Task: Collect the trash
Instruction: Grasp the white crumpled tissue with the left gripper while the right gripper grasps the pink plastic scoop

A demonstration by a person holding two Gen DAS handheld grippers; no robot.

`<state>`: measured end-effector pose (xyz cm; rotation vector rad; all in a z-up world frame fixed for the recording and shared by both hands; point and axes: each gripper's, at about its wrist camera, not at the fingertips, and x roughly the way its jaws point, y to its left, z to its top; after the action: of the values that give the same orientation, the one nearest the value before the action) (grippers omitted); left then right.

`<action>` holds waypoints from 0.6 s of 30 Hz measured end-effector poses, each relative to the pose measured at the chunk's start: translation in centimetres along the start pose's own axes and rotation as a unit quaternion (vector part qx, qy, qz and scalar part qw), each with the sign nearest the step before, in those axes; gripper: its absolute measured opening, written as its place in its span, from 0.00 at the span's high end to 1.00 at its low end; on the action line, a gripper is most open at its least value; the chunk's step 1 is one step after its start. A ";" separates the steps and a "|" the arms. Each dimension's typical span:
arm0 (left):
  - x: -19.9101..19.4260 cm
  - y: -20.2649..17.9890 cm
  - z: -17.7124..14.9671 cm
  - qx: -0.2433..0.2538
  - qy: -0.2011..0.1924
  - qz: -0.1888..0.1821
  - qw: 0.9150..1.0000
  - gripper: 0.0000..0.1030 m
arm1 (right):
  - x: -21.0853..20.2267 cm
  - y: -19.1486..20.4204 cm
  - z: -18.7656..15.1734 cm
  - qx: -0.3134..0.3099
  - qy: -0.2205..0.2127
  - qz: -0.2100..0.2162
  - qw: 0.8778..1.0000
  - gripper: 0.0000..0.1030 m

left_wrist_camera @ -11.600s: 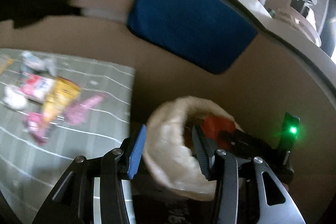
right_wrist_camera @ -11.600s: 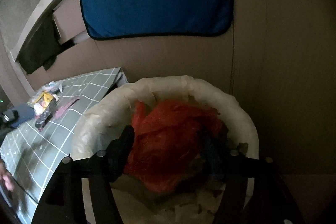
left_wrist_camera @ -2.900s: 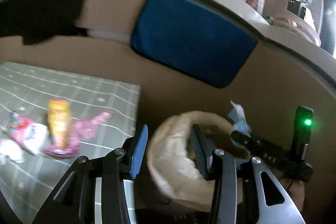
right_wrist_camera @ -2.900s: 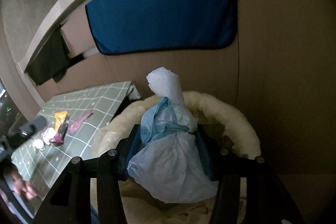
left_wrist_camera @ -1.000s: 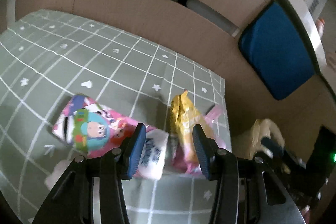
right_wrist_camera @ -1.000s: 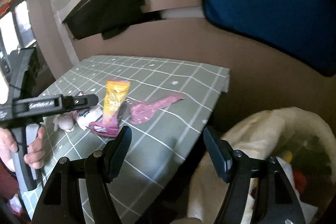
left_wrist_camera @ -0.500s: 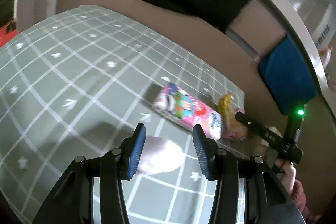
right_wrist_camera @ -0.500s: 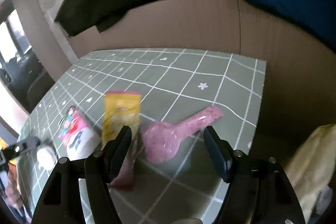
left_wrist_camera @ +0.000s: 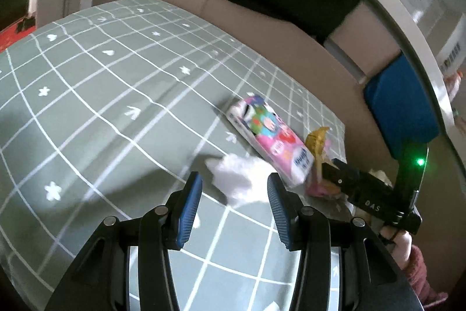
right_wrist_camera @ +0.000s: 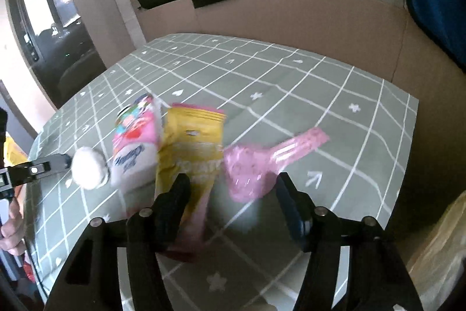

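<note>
Both grippers reach over a green grid-patterned tablecloth [left_wrist_camera: 87, 95] toward a small heap of litter.

The left view alone shows the right gripper [left_wrist_camera: 335, 165] from the side, beside a blue cloth [left_wrist_camera: 402, 107]; the right view alone shows a pink wrapper [right_wrist_camera: 262, 162] past the tissue pack [right_wrist_camera: 134, 147]; left gripper [left_wrist_camera: 231, 206] gapes, a white crumpled tissue [left_wrist_camera: 238, 179] between its pads, untouched; right gripper [right_wrist_camera: 233, 194] is closing around the pink wrapper's end, not yet pinching; a yellow snack bag [right_wrist_camera: 192, 142] leans against the pack; cardboard walls stand behind.
</note>
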<state>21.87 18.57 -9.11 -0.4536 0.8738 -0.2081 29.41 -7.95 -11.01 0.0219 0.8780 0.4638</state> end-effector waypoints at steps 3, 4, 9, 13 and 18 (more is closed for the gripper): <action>0.7 -1.1 -0.2 0.009 -0.001 0.006 1.000 0.54 | -0.6 0.0 -0.7 0.001 0.001 0.009 1.000 0.38; 1.0 -1.5 -0.1 0.012 -0.002 0.010 1.000 0.54 | -0.6 0.1 -0.8 -0.001 0.002 0.009 1.000 0.37; 3.4 -2.9 0.1 0.014 0.003 0.068 0.998 0.54 | -1.0 0.5 -1.2 -0.014 0.006 -0.002 1.000 0.36; 3.8 -3.2 0.2 -0.001 -0.009 0.077 0.997 0.54 | -1.2 -0.3 -1.2 0.012 0.004 0.026 1.000 0.29; 3.3 -3.5 0.2 0.010 -0.011 0.061 0.998 0.77 | -1.8 -1.5 -0.9 0.026 0.031 0.087 0.995 0.26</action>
<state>24.12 14.37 -9.66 -0.3826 0.8745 -0.0997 28.35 -10.18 -10.61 0.1324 0.9540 0.6078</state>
